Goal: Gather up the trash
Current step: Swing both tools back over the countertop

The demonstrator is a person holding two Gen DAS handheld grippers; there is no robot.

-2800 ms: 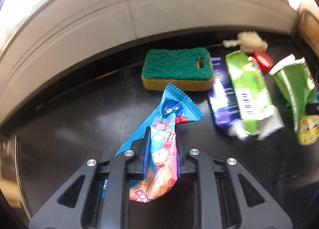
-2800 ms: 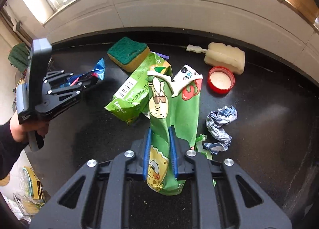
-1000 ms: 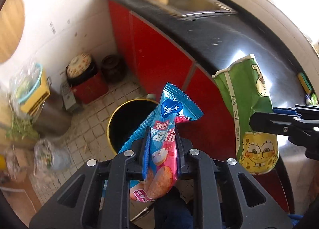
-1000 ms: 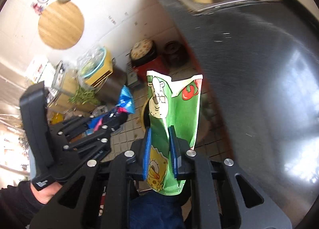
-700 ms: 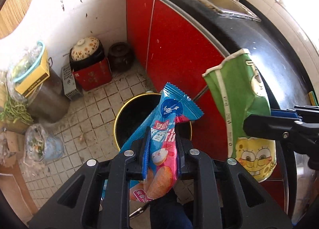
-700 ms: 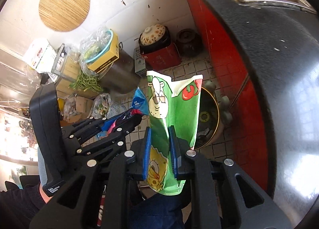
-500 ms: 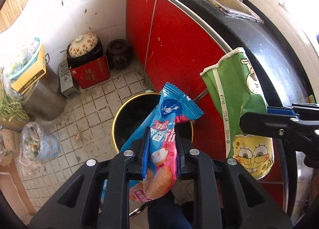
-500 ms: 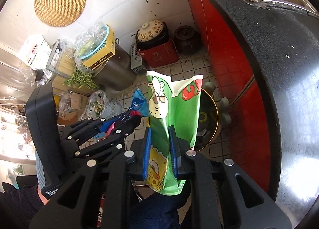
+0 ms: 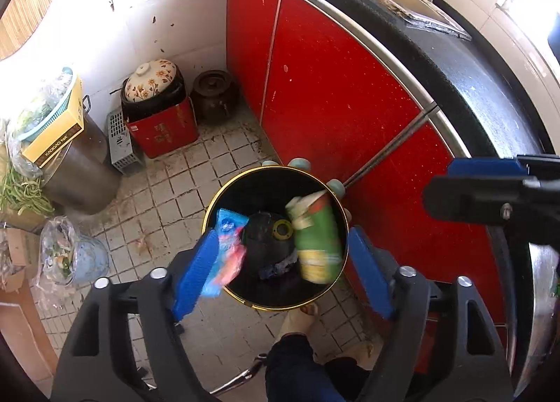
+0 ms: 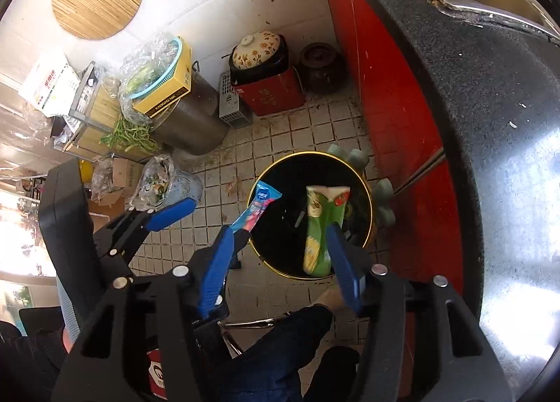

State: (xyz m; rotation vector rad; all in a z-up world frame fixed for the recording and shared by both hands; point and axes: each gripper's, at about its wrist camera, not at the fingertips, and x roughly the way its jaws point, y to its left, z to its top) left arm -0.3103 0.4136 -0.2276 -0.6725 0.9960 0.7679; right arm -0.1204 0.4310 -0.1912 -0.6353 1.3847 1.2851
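Above the round black gold-rimmed bin (image 9: pixel 245 300), the left gripper (image 9: pixel 280 272) and right gripper (image 10: pixel 280 262) have just been opening, jaws apart, the blue-pink snack wrapper (image 9: pixel 225 255) and green cartoon-printed bag (image 9: pixel 316 241) loose between them.

Left gripper (image 9: pixel 283 269) points down over the gold-rimmed black bin (image 9: pixel 224 192) on the tiled floor; its jaws have just been opening and stand wide. The blue-pink wrapper (image 9: pixel 225 255) lies against the left blue pad, blurred. The green wrapper (image 9: pixel 316 241) is inside the bin's outline, blurred. Right gripper's finger (image 9: pixel 490 188) enters at right.
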